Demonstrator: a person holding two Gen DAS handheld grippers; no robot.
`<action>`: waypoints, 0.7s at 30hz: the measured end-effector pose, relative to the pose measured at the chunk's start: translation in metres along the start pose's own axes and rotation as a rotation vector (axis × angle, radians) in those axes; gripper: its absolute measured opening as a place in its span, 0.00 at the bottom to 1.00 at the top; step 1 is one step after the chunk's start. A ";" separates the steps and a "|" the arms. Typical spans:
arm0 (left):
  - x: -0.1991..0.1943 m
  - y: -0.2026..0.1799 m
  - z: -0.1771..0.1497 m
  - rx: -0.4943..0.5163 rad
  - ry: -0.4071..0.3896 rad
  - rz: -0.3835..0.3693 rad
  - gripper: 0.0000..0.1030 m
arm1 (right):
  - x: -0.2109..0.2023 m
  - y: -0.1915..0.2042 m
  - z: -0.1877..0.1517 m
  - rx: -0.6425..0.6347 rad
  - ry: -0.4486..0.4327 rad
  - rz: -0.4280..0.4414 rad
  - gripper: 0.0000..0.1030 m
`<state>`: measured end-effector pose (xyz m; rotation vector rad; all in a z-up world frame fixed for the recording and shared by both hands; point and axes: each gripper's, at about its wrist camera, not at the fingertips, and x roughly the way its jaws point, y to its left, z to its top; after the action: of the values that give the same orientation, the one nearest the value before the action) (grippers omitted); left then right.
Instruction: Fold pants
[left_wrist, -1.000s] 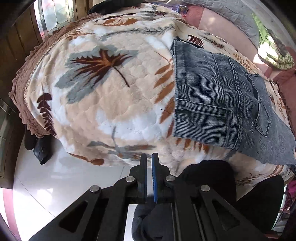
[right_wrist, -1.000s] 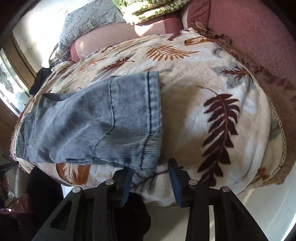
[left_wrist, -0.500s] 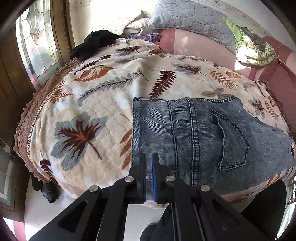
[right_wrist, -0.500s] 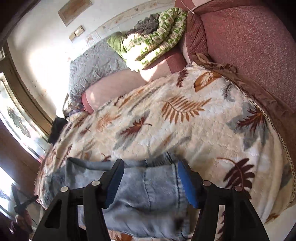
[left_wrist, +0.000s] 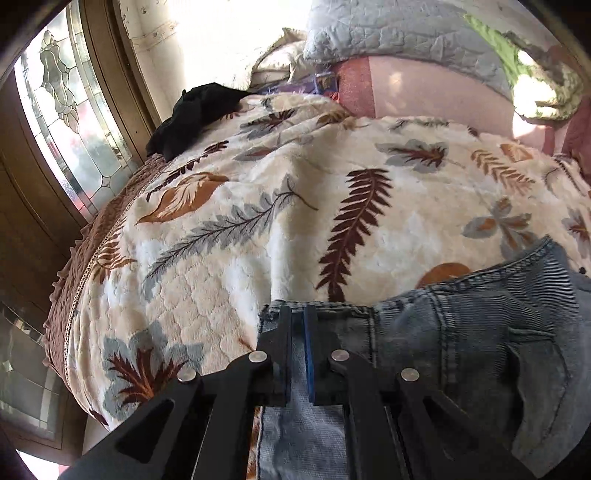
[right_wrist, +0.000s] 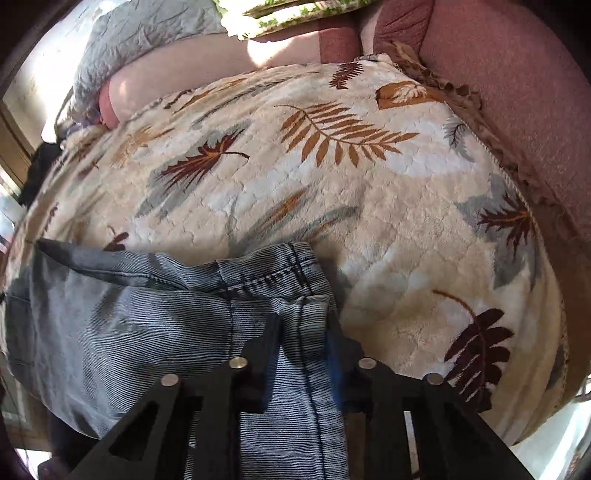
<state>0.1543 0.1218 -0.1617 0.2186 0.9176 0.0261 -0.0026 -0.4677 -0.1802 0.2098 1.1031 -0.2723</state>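
Left wrist view, nearest first: the left gripper (left_wrist: 297, 325) has its two black fingers drawn close together, pinching the waistband edge of the pants (left_wrist: 461, 332), with pale denim showing in the thin slit between the blue-lined pads. The denim spreads to the right of the fingers, a back pocket stitched on it, and hangs down below the fingers over the near edge of the bed. Beyond the waistband lies the leaf-print quilt (left_wrist: 288, 229), cream with brown and grey fronds. At its far left corner sits a black garment (left_wrist: 195, 114), next to a stained-glass window (left_wrist: 62, 107). Farthest back, a grey pillow (left_wrist: 399, 33) rests on a pink bolster.

From the right wrist, the right gripper (right_wrist: 304, 325) has just been closing; its fingers now clamp a bunched fold of the pants (right_wrist: 122, 317) at a stitched hem, the cloth filling the gap between them. The rest of the denim lies crumpled to the left on the quilt (right_wrist: 369, 192). A frilled brown border runs along the quilt's right edge, against a dusty-pink upholstered side (right_wrist: 517, 92).
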 end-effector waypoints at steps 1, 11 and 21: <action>0.012 -0.002 0.001 0.014 0.048 0.028 0.05 | -0.004 0.001 0.001 -0.009 -0.005 0.003 0.12; 0.030 -0.002 -0.006 0.002 0.022 0.137 0.09 | -0.036 0.002 0.031 0.062 -0.225 -0.083 0.12; 0.022 -0.004 -0.019 -0.004 -0.042 0.160 0.10 | -0.056 0.073 0.041 -0.057 -0.322 0.077 0.31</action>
<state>0.1520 0.1235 -0.1908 0.2878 0.8561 0.1705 0.0320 -0.4051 -0.1098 0.1512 0.7810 -0.1972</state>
